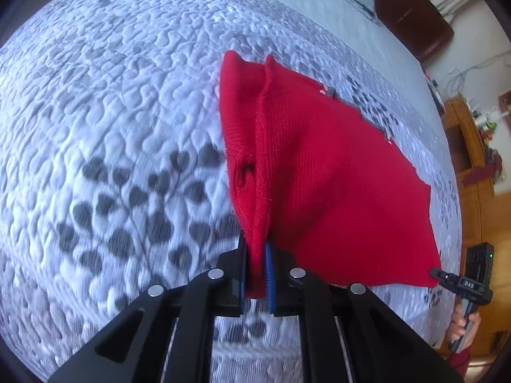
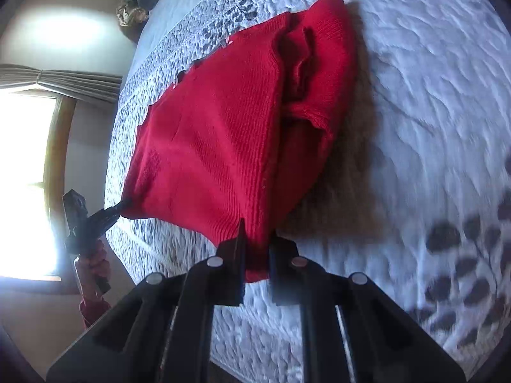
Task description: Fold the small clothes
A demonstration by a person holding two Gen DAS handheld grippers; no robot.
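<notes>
- I've got both tools pinched tight on the red knit garment (image 1: 319,175) — the left gripper (image 1: 255,274) has a bunched corner squeezed between its blue pads, no gap showing.
- The right gripper (image 2: 257,255) is clamped on the other near corner, red fabric bulging out below its jaws.
- From the left wrist view I can see that right tool's tip biting the far corner of the same edge, with a hand (image 1: 463,322) on its handle.
- So the near edge of the garment runs taut from one gripper to the other, just lifted, while the rest slopes away and down onto the quilted bedspread (image 1: 111,95).
- The far end, with its loose fold of sleeve, rests on the bed ahead of both tools.
- That's the relation I'm watching: the garment's length runs straight away from the held edge, so I judge the fold wants both hands carrying that edge forward together, over the resting part.
- Neither hand is nearer — they share the edge evenly.
</notes>
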